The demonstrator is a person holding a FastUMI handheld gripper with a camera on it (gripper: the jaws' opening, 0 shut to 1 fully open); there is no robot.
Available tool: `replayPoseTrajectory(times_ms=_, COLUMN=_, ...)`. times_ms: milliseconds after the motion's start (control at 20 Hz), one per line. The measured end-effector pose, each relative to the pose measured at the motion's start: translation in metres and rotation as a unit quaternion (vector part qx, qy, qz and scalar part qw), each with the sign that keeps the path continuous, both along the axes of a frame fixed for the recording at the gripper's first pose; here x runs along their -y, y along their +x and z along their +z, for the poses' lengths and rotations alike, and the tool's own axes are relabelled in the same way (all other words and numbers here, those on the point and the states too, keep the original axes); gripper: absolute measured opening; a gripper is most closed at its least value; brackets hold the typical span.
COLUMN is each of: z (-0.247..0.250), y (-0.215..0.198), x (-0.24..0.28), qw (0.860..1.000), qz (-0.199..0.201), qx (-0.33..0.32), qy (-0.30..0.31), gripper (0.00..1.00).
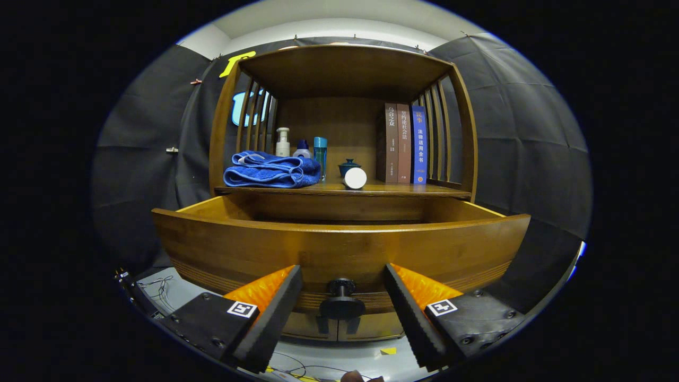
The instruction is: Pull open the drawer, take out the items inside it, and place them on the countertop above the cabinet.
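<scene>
Two tool (pixel 342 297) fingers spread; drawer (pixel 339 249) contents hidden.

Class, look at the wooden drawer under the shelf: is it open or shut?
Open. The drawer front stands well forward of the shelf, its side walls showing; the open gripper straddles the knob untouched.

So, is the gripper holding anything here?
Nothing. The gripper is open, its fingers apart on either side of the drawer's knob, not touching it.
</scene>
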State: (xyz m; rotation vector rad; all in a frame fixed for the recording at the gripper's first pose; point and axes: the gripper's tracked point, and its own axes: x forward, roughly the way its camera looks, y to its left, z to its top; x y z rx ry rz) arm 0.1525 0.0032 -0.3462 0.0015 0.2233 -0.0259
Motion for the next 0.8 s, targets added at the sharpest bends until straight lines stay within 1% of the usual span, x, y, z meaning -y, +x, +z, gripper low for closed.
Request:
replayPoseTrajectory(times_ms=350, z=-0.005, y=0.058, x=0.000, qw=1.000, qz=-0.002, qx=-0.002, qy=-0.001, gripper=1.00)
replayPoseTrajectory(times_ms=800, z=-0.011, y=0.114, x=0.000, qw=1.000, qz=-0.004, qx=-0.005, qy=-0.005, gripper=1.00)
